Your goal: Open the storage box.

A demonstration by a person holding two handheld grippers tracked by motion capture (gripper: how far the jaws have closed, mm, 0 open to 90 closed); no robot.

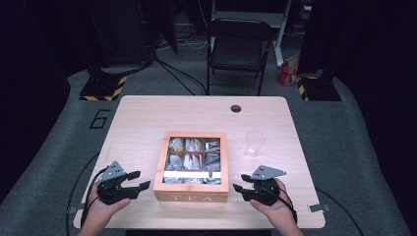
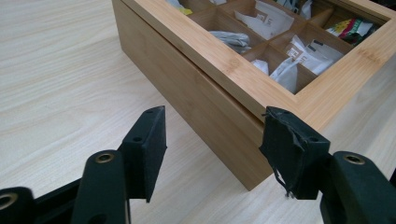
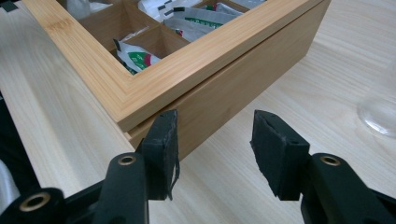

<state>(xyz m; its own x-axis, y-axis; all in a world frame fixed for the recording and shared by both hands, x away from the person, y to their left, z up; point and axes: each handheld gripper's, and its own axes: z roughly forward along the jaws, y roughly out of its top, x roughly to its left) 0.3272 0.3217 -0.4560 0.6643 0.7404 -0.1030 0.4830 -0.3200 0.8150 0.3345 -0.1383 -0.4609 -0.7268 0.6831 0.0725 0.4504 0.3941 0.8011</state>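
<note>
A wooden tea box (image 1: pixel 192 195) with "TEA" on its front wall stands in the middle of the table, its windowed lid down. Tea bags (image 1: pixel 193 160) lie in its compartments. My left gripper (image 1: pixel 139 179) rests by the box's front left corner, jaws open and empty. In the left gripper view that gripper (image 2: pixel 212 140) faces the box's corner (image 2: pixel 201 98), apart from it. My right gripper (image 1: pixel 240 182) sits by the front right corner, open too. In the right gripper view its jaws (image 3: pixel 215 140) frame the box corner (image 3: pixel 233 84) without touching it.
A clear plastic cup (image 1: pixel 254 143) stands right of the box, and its base (image 3: pixel 380 112) is at the right edge of the right gripper view. A round cable hole (image 1: pixel 236 108) lies near the table's far edge. A black folding chair (image 1: pixel 239 49) stands beyond the table.
</note>
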